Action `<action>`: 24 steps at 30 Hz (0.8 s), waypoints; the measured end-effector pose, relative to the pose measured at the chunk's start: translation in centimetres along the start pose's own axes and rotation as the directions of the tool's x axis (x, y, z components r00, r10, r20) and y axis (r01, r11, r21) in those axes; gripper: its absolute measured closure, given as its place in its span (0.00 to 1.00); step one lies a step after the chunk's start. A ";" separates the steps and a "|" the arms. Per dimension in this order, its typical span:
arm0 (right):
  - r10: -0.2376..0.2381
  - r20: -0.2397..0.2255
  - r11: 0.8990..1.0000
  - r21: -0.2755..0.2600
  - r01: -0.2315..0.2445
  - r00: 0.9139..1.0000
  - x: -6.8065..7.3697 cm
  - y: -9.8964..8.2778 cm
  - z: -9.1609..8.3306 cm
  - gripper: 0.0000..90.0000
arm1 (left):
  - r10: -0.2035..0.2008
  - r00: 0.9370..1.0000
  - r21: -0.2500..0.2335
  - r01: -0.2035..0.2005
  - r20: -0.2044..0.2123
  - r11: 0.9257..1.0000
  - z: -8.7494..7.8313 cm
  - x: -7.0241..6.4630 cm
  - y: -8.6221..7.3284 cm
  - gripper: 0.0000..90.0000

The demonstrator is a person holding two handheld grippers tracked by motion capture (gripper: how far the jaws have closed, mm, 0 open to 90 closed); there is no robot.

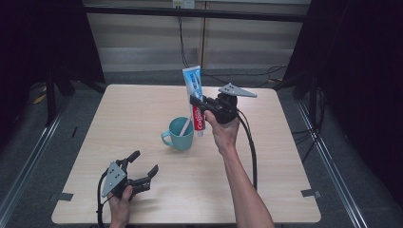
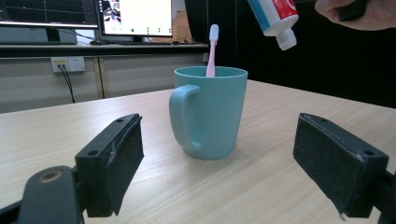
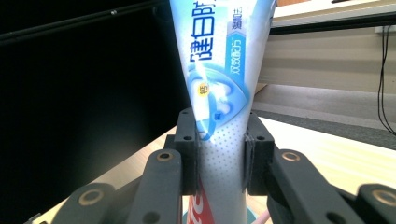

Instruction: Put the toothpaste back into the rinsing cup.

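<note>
- Near the tabletop's front left corner, the left gripper (image 1: 142, 168) rests low in a person's hand; its jaws stand wide apart and hold nothing; in the left gripper view they frame the mug (image 2: 208, 112) without touching it.
- At the middle of the tabletop (image 1: 142, 109) stands the teal mug (image 1: 180, 134), handle toward the left edge; a pink toothbrush (image 1: 184, 126) leans inside it, head up.
- Just right of the mug, the right gripper (image 1: 196, 101) hangs above the tabletop, jaws clamped on the midsection of a toothpaste tube (image 1: 195, 95); the tube's long axis runs near vertical, cap (image 2: 286, 41) down, flat crimped end up.
- The cap hovers above and slightly right of the mug's rim, clear of it; a short shift left and a descent would likely seat the tube beside the toothbrush; the right hand is plainly the nearer.
</note>
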State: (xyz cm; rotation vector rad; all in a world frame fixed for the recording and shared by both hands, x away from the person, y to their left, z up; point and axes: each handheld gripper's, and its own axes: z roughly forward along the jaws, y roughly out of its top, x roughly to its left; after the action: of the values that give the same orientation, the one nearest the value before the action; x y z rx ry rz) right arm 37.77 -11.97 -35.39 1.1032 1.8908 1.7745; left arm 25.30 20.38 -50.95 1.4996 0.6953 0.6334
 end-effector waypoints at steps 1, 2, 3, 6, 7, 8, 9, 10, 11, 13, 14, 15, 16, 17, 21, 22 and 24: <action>-0.002 -0.003 1.000 0.001 0.002 1.000 0.0 0.1 0.2 0.80 | -0.001 1.000 0.000 0.001 -0.002 1.000 0.0 0.0 0.0 0.18; -0.008 -0.001 1.000 0.003 0.008 1.000 0.1 0.2 0.4 0.80 | -0.002 1.000 0.002 0.002 -0.003 1.000 0.0 0.0 0.0 0.18; -0.012 0.001 1.000 0.006 0.012 1.000 0.2 0.4 0.6 0.80 | -0.005 1.000 0.001 0.005 -0.004 1.000 0.0 0.0 0.0 0.18; -0.023 -0.007 1.000 0.020 0.023 1.000 0.5 0.6 1.2 0.80 | -0.005 1.000 0.002 0.005 -0.002 1.000 0.0 0.0 0.0 0.18; -0.023 -0.007 1.000 0.020 0.023 1.000 0.5 0.6 1.2 0.80 | -0.005 1.000 0.002 0.005 -0.002 1.000 0.0 0.0 0.0 0.18; -0.032 -0.005 0.999 0.034 0.033 0.999 0.5 0.7 1.6 0.80 | -0.006 1.000 0.000 0.006 -0.005 1.000 0.0 0.0 0.0 0.18; -0.035 -0.006 0.999 0.037 0.035 0.999 0.4 0.7 1.8 0.80 | -0.007 1.000 -0.003 0.007 -0.006 1.000 0.0 0.0 0.0 0.18; -0.035 -0.006 0.999 0.037 0.035 0.999 0.4 0.7 1.8 0.80 | -0.007 1.000 -0.003 0.007 -0.006 1.000 0.0 0.0 0.0 0.18; -0.028 -0.003 0.999 0.040 0.028 1.000 0.4 0.7 2.3 0.80 | -0.006 1.000 -0.003 0.006 -0.006 1.000 0.0 0.0 0.0 0.18; -0.021 -0.008 0.999 0.040 0.022 1.000 0.4 0.6 2.7 0.80 | -0.004 1.000 0.000 0.004 -0.003 1.000 0.0 0.0 0.0 0.18; -0.021 -0.008 0.999 0.040 0.022 1.000 0.4 0.6 2.7 0.80 | -0.004 1.000 0.000 0.004 -0.003 1.000 0.0 0.0 0.0 0.18; -0.021 -0.011 0.999 0.043 0.022 1.000 0.4 0.6 3.0 0.80 | -0.003 1.000 0.000 0.003 0.000 1.000 0.0 0.0 0.0 0.18; -0.022 -0.013 0.999 0.045 0.023 1.000 0.5 0.4 3.4 0.80 | -0.001 1.000 0.002 0.001 0.001 1.000 0.0 0.0 0.0 0.18; -0.022 -0.013 0.999 0.045 0.023 1.000 0.5 0.4 3.4 0.80 | -0.001 1.000 0.002 0.001 0.001 1.000 0.0 0.0 0.0 0.18; -0.010 -0.013 0.998 0.059 0.011 1.000 -0.1 0.0 4.2 0.80 | 0.006 1.000 0.003 -0.006 0.002 1.000 0.0 0.0 0.0 0.18; -0.009 -0.008 0.998 0.065 0.010 1.000 -0.2 -0.1 4.4 0.80 | 0.002 1.000 0.005 -0.002 0.003 1.000 0.0 0.1 0.0 0.18; -0.010 -0.006 0.997 0.072 0.011 1.000 -0.3 -0.3 4.7 0.80 | 0.005 1.000 0.002 -0.005 -0.006 1.000 0.0 0.1 0.0 0.18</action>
State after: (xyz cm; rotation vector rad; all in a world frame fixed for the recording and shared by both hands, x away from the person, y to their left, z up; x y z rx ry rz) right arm 41.16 -8.90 -36.56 1.1118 1.9746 1.7182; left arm 25.37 20.46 -50.92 1.5020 0.6976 0.6411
